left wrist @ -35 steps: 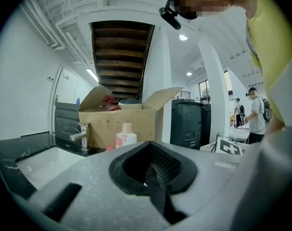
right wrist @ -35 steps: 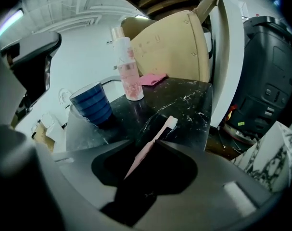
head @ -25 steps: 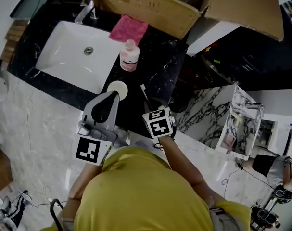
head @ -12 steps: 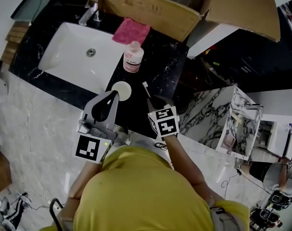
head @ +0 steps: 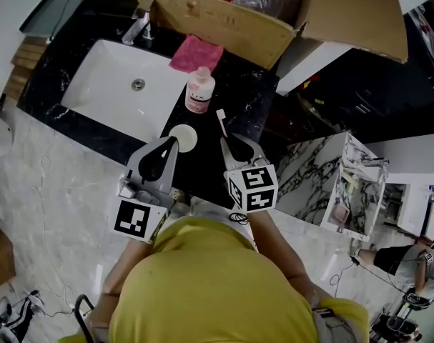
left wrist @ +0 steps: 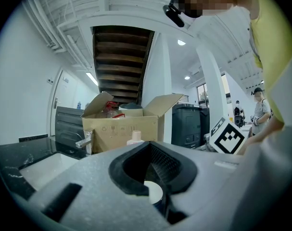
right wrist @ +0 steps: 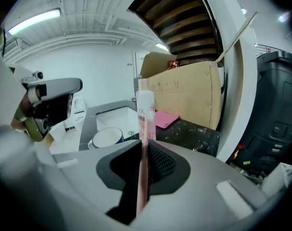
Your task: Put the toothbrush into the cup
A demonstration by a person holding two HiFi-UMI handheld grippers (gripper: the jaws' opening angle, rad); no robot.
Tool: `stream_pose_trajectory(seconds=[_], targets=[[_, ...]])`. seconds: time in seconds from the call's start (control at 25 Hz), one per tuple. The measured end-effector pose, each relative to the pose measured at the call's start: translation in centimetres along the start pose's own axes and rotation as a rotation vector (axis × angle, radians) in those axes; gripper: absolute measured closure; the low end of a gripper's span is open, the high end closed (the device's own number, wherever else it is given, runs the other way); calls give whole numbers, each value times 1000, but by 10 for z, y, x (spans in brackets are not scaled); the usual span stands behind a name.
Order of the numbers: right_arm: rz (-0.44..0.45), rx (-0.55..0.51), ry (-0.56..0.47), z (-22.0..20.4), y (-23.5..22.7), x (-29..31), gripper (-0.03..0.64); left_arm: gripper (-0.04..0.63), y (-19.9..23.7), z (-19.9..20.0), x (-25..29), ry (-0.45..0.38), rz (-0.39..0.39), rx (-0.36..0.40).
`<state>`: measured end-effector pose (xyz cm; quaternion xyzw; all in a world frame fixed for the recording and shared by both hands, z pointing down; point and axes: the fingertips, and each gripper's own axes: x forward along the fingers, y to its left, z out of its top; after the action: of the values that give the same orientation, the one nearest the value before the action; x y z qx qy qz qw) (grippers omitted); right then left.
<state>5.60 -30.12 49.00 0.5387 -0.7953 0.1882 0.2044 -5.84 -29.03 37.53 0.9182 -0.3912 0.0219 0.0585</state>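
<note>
The right gripper's (head: 232, 145) fingers were clamped on a thin pink toothbrush (right wrist: 141, 177). Its handle ran down between the pads, and its white head stuck out past the fingertips toward the back edge of the black counter (head: 245, 95). The left gripper (head: 168, 146) had its fingers closed together with nothing between them, and its tips were just beside a cup (head: 182, 137).

The cup stood near the front edge of the counter, just right of the sink (head: 102, 98). Its open top faced up and showed a white inside. The toothbrush was to the right of the cup and apart from it.

A pink bottle with a white cap (head: 199, 90) stood upright just beyond the brush head. In the right gripper view it lined up directly behind the brush. Behind the bottle, a pink cloth (head: 195, 53) lay near the back edge.

The sink was a white basin with a metal drain, and a tap (head: 139, 28) stood at its back. An open cardboard box (head: 224, 23) sat along the back edge of the counter, with its flaps spread. It held something red and some clear plastic.
</note>
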Motion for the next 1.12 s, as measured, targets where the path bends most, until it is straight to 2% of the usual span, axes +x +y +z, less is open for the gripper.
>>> stream_pose_trajectory(seconds=[0.32,0.6,0.88,1.12], targets=[[38,41,-278,65,16,-21,560,596,3,6,-6,-13,10,11],[110,105,-481,95,30,-26,560,595,8,7,-12,-15,30,20],[207,136,-600,115,48,-15,560,595,16,2,-15,-1,54,23],[286,124,-644,117,69,3,559,595,31,-5,-17,20,91,14]])
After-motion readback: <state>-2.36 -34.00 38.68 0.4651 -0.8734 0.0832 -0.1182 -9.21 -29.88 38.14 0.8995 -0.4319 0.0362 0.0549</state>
